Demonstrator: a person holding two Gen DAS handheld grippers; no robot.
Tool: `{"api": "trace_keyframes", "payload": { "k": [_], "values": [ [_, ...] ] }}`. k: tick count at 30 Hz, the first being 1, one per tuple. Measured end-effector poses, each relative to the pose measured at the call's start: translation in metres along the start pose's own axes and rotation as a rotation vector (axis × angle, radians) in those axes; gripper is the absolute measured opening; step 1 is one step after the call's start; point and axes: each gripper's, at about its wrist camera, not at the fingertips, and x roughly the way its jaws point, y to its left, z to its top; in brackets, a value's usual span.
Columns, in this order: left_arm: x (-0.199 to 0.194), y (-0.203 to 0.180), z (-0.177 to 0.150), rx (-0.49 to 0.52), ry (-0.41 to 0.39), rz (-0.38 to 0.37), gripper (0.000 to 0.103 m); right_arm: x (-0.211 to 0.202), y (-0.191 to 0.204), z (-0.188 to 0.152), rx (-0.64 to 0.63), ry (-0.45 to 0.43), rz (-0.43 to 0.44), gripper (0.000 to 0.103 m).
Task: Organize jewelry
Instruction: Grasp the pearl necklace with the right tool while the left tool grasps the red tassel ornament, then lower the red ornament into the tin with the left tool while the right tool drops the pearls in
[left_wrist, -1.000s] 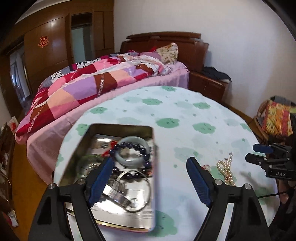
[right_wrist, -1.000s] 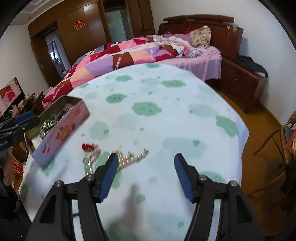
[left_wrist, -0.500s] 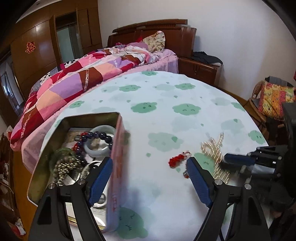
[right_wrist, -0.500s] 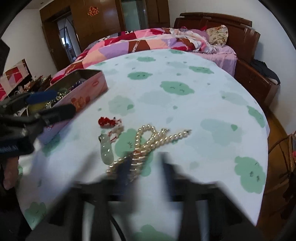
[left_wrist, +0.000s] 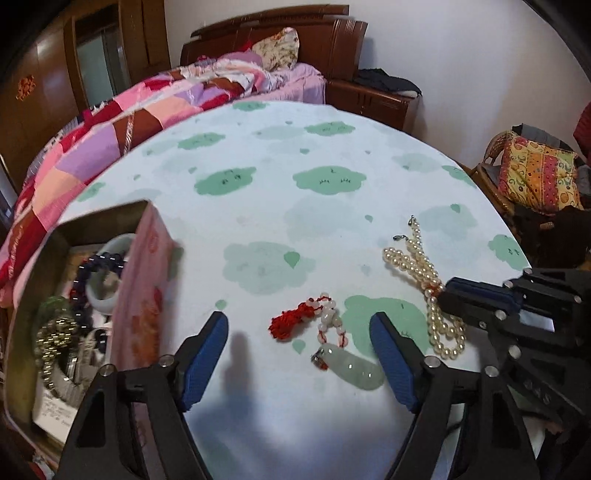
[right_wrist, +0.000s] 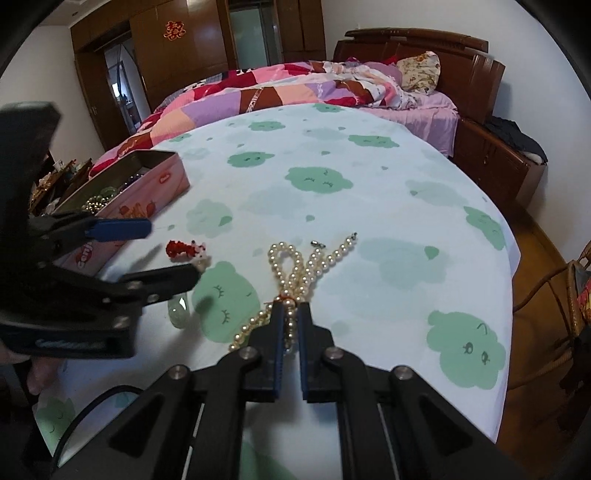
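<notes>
Left wrist view: left claw (left_wrist: 299, 354) spread wide, blue ribbed pads, jaws just eased in a touch, nothing between them but cloth. Just beyond its tips, a pale green glossy jade pendant (left_wrist: 352, 365) on a red-and-white beaded cord with a fuzzy red tassel (left_wrist: 291, 321), lying flat on the counter (left_wrist: 280, 177), a round top under a white cloth printed with green clouds. At 9 o'clock, an open rectangular pink tin (left_wrist: 144, 291) with dull metal inside; it holds a pale jade bangle (left_wrist: 105, 280), a dark blue bead bracelet (left_wrist: 98, 260), a brassy bead strand (left_wrist: 55, 332) and some steel links, partly blurred. At 3 o'clock, the right claw (left_wrist: 448, 291) clamped on the cream pearl necklace (left_wrist: 421, 266).

Right wrist view: right claw (right_wrist: 290, 314) nearly closed, pads pinching the pearl necklace (right_wrist: 299, 269) at its red-thread knot; loops fan out toward 12 o'clock, a tail trails to 8 o'clock, all resting on the cloth. Left claw (right_wrist: 162, 251) crowds in from 9 o'clock, hiding most of the jade pendant (right_wrist: 177, 314); the tassel (right_wrist: 181, 249) shows between its fingers. Pink tin (right_wrist: 147, 195) at 10 o'clock. Beyond the counter, a bed with a patchwork quilt (right_wrist: 280, 88) and a dark wooden headboard (right_wrist: 443, 62).
</notes>
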Motion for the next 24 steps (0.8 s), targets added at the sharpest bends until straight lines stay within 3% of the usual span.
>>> {"api": "trace_keyframes", "payload": {
  "k": [2, 6, 11, 24],
  "values": [
    [0.005, -0.001, 0.001, -0.003, 0.01, -0.011, 0.069, 0.0, 0.001, 0.0, 0.002, -0.003, 0.002, 0.008],
    [0.006, -0.006, -0.001, 0.028, 0.011, -0.03, 0.011, -0.004, 0.004, 0.002, -0.004, -0.025, 0.011, 0.008],
    [-0.015, 0.001, -0.005, -0.001, -0.036, -0.03, 0.01, -0.019, 0.011, 0.008, -0.017, -0.075, 0.021, 0.008],
    [-0.117, 0.044, 0.004, -0.102, -0.271, 0.009, 0.01, -0.053, 0.032, 0.038, -0.042, -0.172, 0.071, 0.008]
  ]
}}
